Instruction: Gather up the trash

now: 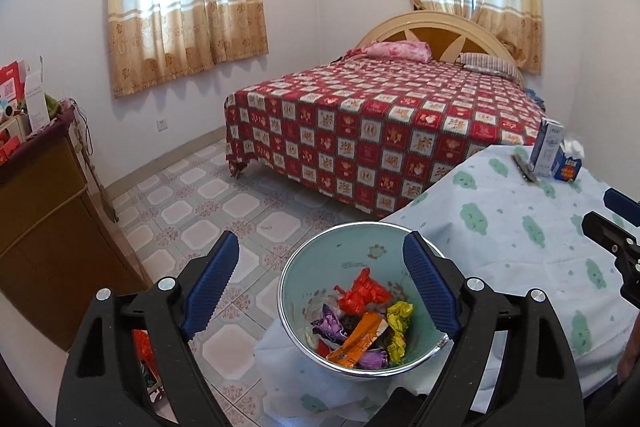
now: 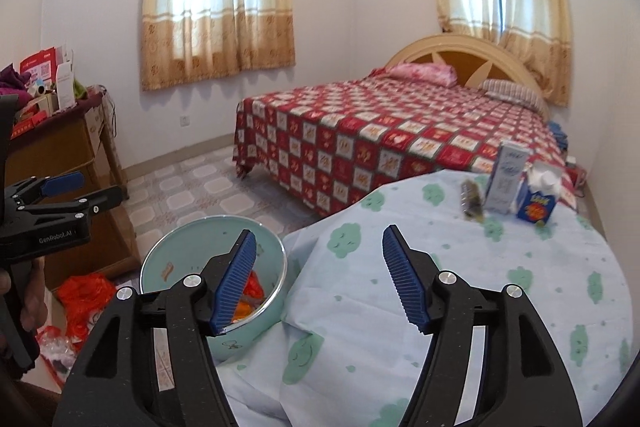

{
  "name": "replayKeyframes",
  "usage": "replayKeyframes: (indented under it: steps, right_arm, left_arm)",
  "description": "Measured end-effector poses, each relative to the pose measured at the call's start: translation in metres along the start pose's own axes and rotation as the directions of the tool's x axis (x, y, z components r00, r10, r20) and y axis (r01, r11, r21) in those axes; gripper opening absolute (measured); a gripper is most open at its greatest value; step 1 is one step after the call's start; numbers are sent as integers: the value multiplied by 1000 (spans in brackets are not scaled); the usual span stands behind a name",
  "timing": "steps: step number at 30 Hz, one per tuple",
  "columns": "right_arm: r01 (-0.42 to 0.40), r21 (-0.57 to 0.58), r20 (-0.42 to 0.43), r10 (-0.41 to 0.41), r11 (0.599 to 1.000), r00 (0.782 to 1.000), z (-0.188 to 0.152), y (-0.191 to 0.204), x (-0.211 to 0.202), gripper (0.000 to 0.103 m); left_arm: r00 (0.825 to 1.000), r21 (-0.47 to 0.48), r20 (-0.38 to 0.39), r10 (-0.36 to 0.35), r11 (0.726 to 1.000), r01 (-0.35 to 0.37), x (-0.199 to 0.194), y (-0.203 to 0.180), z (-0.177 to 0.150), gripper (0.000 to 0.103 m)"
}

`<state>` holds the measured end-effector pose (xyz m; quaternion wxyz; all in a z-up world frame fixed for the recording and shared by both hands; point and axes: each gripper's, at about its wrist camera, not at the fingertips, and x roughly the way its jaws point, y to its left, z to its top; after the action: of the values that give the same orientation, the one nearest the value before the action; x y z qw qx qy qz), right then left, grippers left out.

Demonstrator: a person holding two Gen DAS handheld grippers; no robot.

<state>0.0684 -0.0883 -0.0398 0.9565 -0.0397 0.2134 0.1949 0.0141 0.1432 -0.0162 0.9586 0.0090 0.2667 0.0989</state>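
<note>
**Wrappers in the bowl, cartons left on the table**

The table (image 1: pixel 500 227), under a pale cloth with green clouds, carries a bowl (image 1: pixel 320 259) at its near left edge. Crumpled wrappers (image 1: pixel 360 323), red, orange, yellow and purple, already lie inside it. Near the far right corner two cartons (image 1: pixel 556 153) stand upright with a small dark strip (image 1: pixel 524 167) just beside them; these seem to be what remains. The left gripper (image 1: pixel 320 287) hangs over the bowl, the right gripper (image 2: pixel 320 283) over the cloth, both spread wide and empty.
</note>
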Motion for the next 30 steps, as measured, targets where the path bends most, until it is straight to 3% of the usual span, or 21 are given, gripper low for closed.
replayKeyframes:
  steps: [14, 30]
  right_arm:
    - [32, 9, 39, -32, 999, 999, 1, -6, -23, 70]
    - [37, 2, 50, -37, 999, 998, 3, -2, -30, 70]
  left_arm:
    - [1000, -1, 28, -5, 1000, 5, -16, -1, 3, 92]
    - [999, 1, 36, -10, 1000, 10, -22, -4, 5, 93]
